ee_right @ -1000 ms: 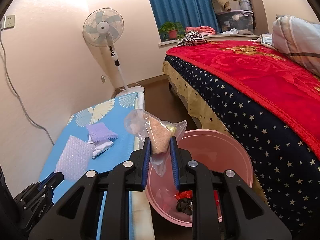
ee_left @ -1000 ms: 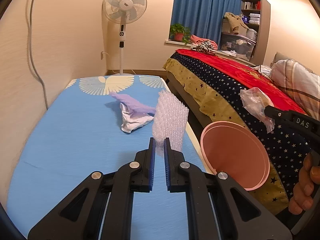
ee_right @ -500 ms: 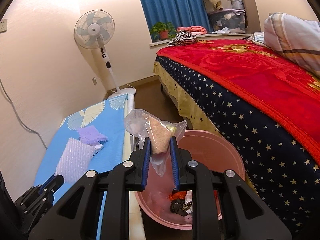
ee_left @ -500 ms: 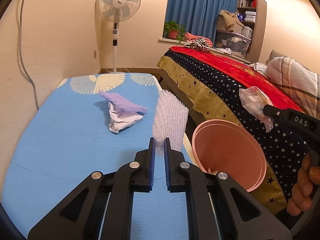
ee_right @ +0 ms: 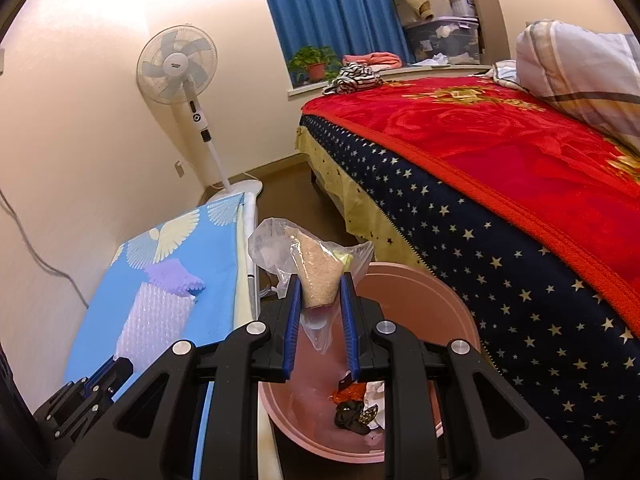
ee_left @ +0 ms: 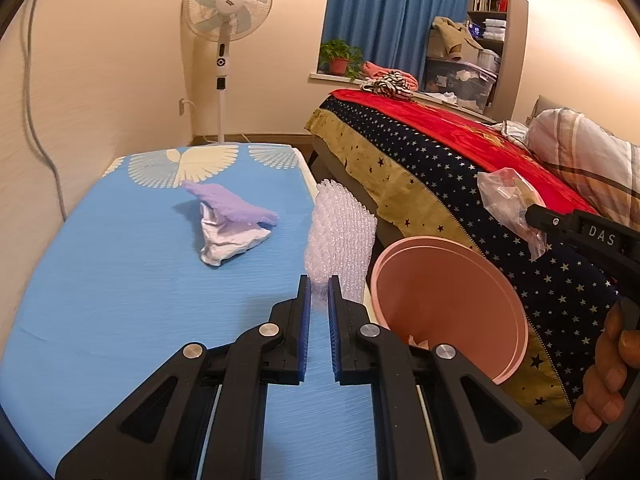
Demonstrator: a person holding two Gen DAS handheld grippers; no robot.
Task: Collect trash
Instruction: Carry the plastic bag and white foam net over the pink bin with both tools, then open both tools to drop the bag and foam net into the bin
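On the blue bench (ee_left: 120, 280) lies a crumpled purple and white wrapper (ee_left: 230, 224). The left gripper (ee_left: 319, 292) jaws clamp a bubble wrap sheet (ee_left: 340, 236) upright. Right of it, the right gripper (ee_right: 320, 300) jaws pinch a clear plastic bag (ee_right: 310, 268) over the pink basin (ee_right: 448, 304).

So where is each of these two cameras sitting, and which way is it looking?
Left wrist: on the left gripper, looking along the blue board; holds bubble wrap; a hand shows.
Right wrist: on the right gripper, over the pink basin; holds a plastic bag.
Shared: basin, fan, bed.
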